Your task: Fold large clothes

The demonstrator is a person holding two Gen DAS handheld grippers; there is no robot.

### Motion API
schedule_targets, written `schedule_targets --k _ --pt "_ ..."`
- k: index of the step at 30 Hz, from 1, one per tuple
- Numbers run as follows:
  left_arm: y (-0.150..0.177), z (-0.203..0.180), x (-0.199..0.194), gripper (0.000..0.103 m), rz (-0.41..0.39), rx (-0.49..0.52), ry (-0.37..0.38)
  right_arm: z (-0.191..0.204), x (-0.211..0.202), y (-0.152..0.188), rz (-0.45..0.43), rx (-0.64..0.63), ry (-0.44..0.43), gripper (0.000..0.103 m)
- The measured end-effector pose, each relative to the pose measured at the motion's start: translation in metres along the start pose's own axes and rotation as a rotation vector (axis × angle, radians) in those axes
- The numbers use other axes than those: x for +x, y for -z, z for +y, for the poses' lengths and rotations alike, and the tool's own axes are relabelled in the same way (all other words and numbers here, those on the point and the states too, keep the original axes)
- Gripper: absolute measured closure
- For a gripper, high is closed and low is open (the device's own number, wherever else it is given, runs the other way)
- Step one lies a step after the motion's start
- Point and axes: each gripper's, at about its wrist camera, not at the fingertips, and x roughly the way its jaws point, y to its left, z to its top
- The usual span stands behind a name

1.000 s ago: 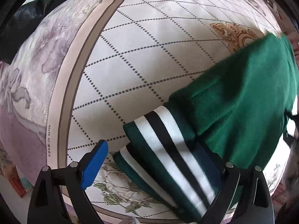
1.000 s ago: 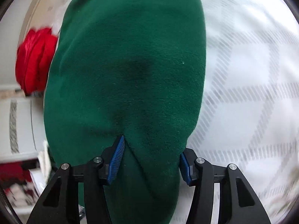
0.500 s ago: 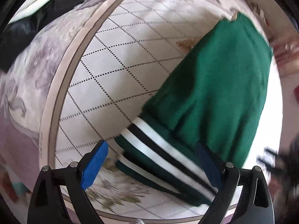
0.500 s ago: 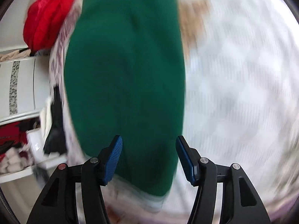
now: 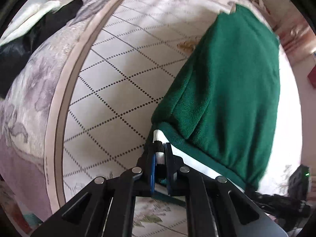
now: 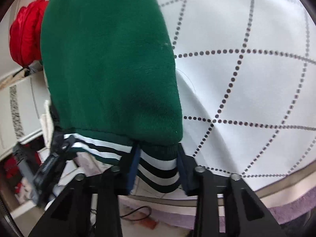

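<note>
Since half a second ago the left gripper (image 5: 159,154) has gone from spread wide to pinched tight on the striped hem (image 5: 159,141) of the green garment (image 5: 233,90), and the right gripper (image 6: 158,154) has come down onto the same striped band.

In the left wrist view, the fingers (image 5: 151,165) are pressed together with the bunched white-and-black rib sandwiched between them. The green garment stretches away from the grip toward the far right corner of the bed (image 5: 122,83), over its dotted diamond quilting. A dark heap of clothing (image 5: 29,39) lies at the bed's far left edge.

In the right wrist view, the fingers (image 6: 132,169) stand a little apart, each touching a side of the striped cuff (image 6: 156,165); whether they squeeze it I cannot tell. The garment covers the left part of the bed (image 6: 256,88), near its front edge. A red bundle (image 6: 25,35) sits beyond the bed's left edge.
</note>
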Motion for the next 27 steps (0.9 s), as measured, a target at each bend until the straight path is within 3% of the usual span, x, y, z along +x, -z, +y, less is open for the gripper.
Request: schedule_targets --k 2,5,12,22,25,27 --pt "0.011 0.007 -0.020 0.098 -0.007 -0.019 0.039 -0.002 -0.014 0.005 -0.013 -0.017 0.013 0.089" --pt "0.031 -0.012 -0.022 0.098 0.004 0.018 0.023 -0.005 -0.024 0.009 -0.001 -0.045 0.061 0.092" --pt "0.060 0.018 0.034 0.097 0.162 -0.085 0.049 -0.013 0.000 0.018 0.093 -0.097 0.209 0.094" --pt "0.141 -0.011 0.029 0.097 0.350 -0.080 0.063 -0.053 -0.022 0.039 0.201 -0.129 0.395 0.093" --pt "0.138 -0.030 0.009 0.096 0.359 -0.047 0.046 -0.048 -0.034 0.031 0.260 -0.142 0.415 0.085" --pt "0.125 -0.036 -0.011 0.090 0.342 -0.035 0.043 -0.036 -0.043 0.028 0.263 -0.162 0.415 0.085"
